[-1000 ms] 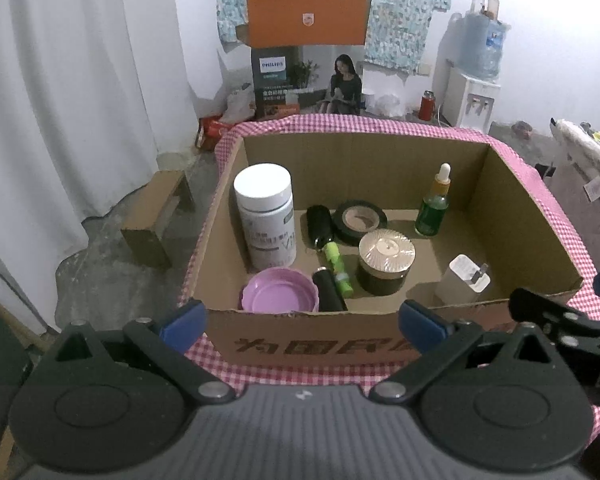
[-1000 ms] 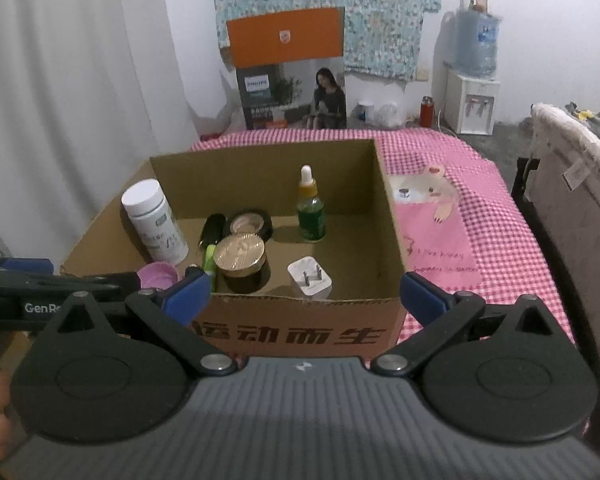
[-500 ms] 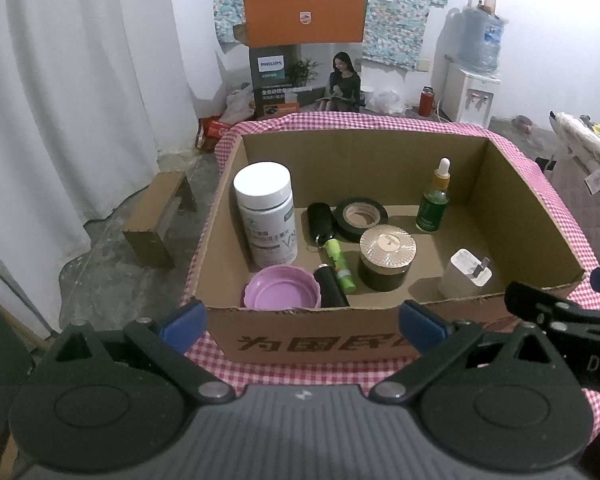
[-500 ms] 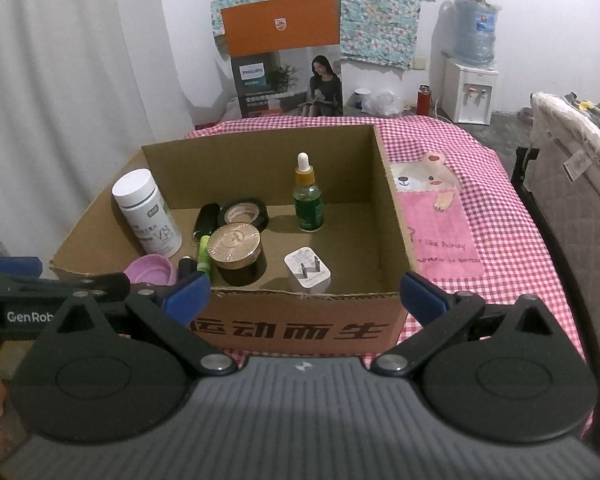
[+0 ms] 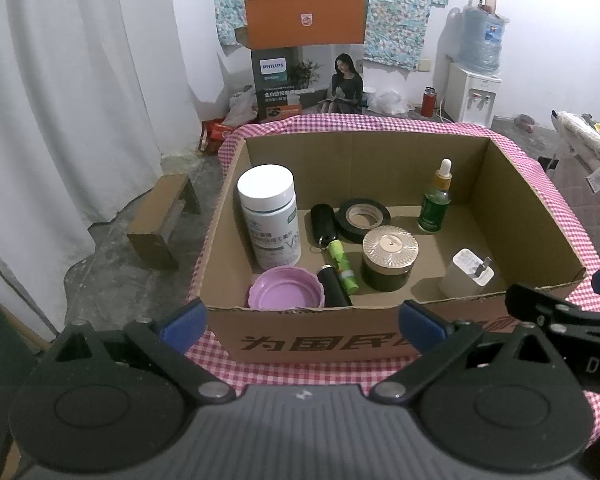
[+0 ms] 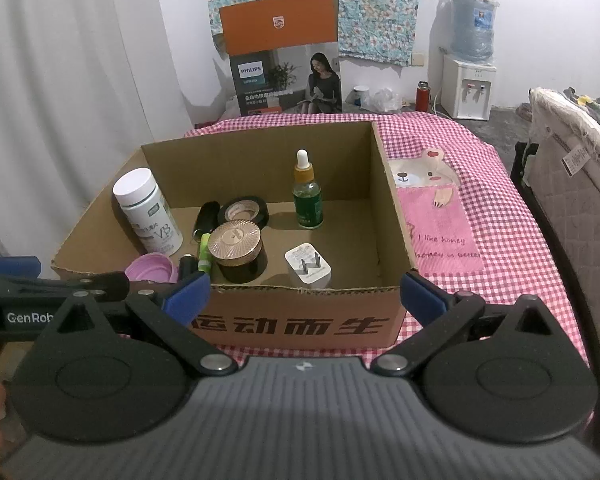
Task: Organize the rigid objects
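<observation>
White curtains and a floral cloth on the far wall back the scene, and pink checked cloth covers the bench (image 6: pixel 480 184) where we see an open cardboard box (image 5: pixel 380 168) standing. Our left gripper (image 5: pixel 300 322) hangs just in front of the box's near wall with its blue-tipped fingers (image 5: pixel 182 320) spread wide and nothing between them. Our right gripper (image 6: pixel 304 294) sits likewise at the near wall, jaws wide and empty; in its view the left gripper's arm crosses the lower left edge.

Every task item lies inside the box. A white pill bottle (image 5: pixel 270 216) stands upright near the left wall. Just in front of it a purple lid (image 5: pixel 286 290) rests against the near wall. Beside the lid lie a black cylinder (image 5: pixel 334 286) and a green tube (image 5: pixel 342 266), touching along their lengths. Behind them lies a black key fob (image 5: pixel 324 222), and next to that a roll of black tape (image 5: pixel 364 216) lies flat. A dark jar with a gold lid (image 5: pixel 390 258) stands in the middle. A green dropper bottle (image 5: pixel 436 200) stands upright toward the back right, well apart from the jar. A white charger plug (image 5: pixel 466 274) sits near the front right, prongs facing up
</observation>
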Demonstrator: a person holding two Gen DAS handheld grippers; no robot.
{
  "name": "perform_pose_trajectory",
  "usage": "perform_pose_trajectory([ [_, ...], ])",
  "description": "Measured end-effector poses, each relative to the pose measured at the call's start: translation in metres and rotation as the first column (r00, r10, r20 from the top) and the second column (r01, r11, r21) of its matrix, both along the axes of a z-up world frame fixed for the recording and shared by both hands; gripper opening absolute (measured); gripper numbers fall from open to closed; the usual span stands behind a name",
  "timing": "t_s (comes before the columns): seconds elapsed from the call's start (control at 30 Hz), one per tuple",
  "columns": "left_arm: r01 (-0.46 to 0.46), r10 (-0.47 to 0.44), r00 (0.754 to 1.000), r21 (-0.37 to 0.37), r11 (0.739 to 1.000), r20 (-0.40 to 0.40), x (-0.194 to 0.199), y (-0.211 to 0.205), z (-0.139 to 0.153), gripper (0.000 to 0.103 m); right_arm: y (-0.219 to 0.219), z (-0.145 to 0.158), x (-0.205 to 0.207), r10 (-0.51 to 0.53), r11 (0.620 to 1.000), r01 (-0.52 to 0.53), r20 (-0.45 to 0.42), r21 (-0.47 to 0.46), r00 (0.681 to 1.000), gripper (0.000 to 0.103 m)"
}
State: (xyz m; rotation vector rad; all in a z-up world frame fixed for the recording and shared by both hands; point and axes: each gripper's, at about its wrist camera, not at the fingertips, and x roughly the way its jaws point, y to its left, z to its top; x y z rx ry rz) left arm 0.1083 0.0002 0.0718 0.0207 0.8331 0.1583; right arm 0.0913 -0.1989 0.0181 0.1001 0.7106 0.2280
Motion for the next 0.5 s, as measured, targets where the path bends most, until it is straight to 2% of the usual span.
perform_pose_trajectory([
  [0.5,-0.001,0.001,1.0,0.003,1.0,-0.005,-0.0004,-0.0006,0.0005,0.102,0.0001,0.0001,-0.0013,-0.001,1.0,0.001,-0.001,-0.01,1.0,0.102],
])
